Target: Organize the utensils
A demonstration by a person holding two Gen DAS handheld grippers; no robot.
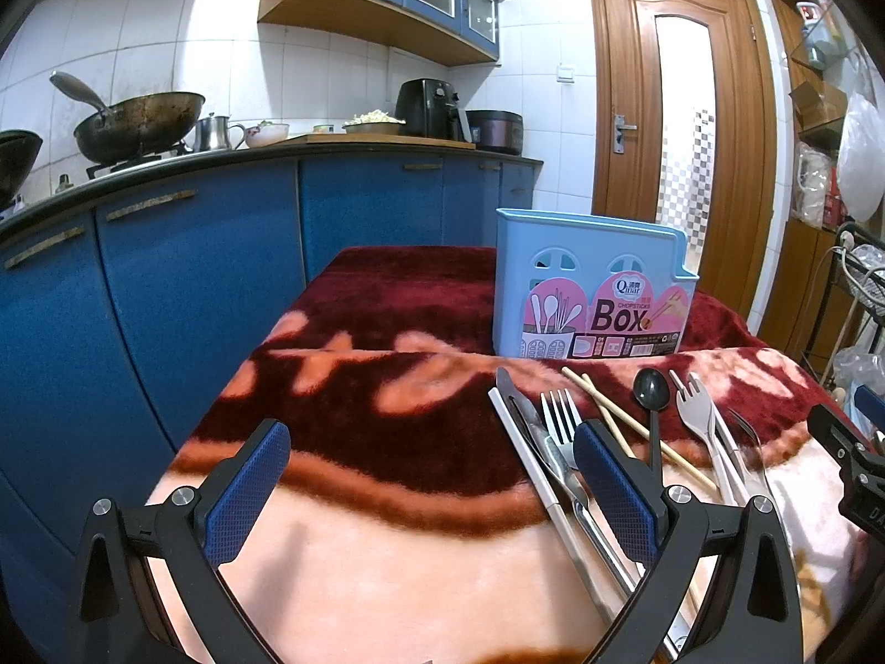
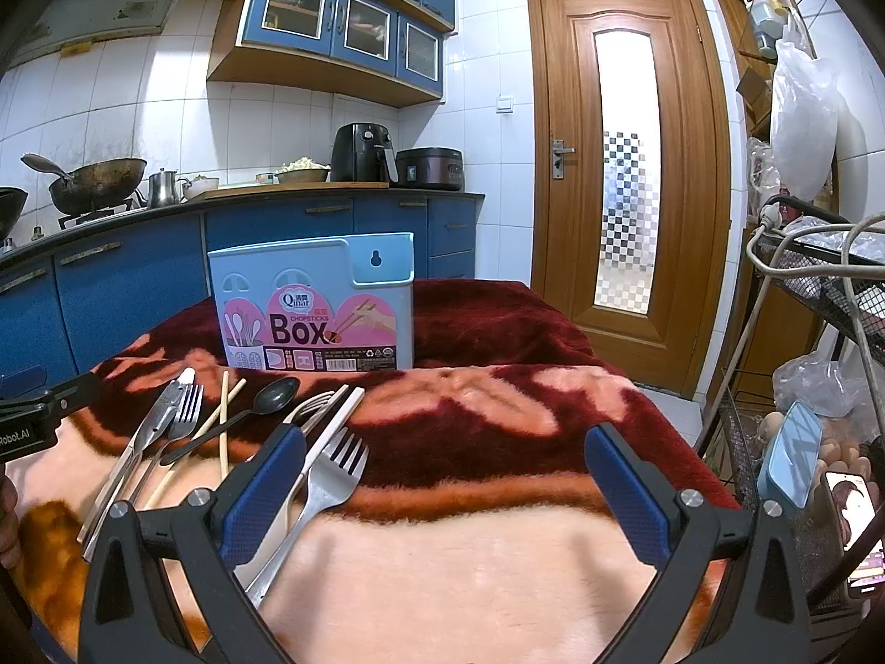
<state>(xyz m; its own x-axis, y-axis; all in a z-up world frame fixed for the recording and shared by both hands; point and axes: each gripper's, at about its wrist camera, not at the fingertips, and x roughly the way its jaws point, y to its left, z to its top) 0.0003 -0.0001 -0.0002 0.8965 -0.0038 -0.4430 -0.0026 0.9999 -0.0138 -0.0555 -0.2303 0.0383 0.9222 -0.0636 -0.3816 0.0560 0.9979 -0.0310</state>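
The left gripper (image 1: 431,476) hovered low over the blanket (image 1: 387,525) with its blue-padded jaws spread wide and nothing between them; the right gripper (image 2: 445,484) hung likewise, jaws wide apart and holding nothing; bare pink and maroon pile lay between each pair of fingers, and the near part of the blanket ahead of the right gripper carried no object; the blanket's left edge (image 1: 221,404) dropped off close beside the blue base cabinets (image 1: 166,288), while its right edge (image 2: 680,431) fell away just beside a wire rack (image 2: 802,442) loaded with bags, eggs and cables; the utensils lay in a loose fan between the two grippers, well short of the box; from the left wrist view a white-handled knife (image 1: 525,442) and a steel fork (image 1: 561,420) lay beside the left gripper's right finger, a pair of wooden chopsticks (image 1: 625,420) crossed just beyond it, then a black spoon (image 1: 651,390), and a second fork (image 1: 698,415) with other pale-handled pieces farther right; from the right wrist view another fork (image 2: 340,467) lay beside that gripper's left finger, its handle passing under the finger; the light blue chopsticks box (image 1: 594,288) stood upright at the far side of the utensils, on the maroon part of the blanket, its pink label facing the cameras; behind it ran a dark counter (image 2: 276,202) with a wok (image 2: 97,180), a kettle, bowls, an air fryer (image 2: 362,152) and a rice cooker; white tiled walls, blue wall cupboards and a closed wooden door (image 2: 625,166) with a narrow glass panel enclosed the room.
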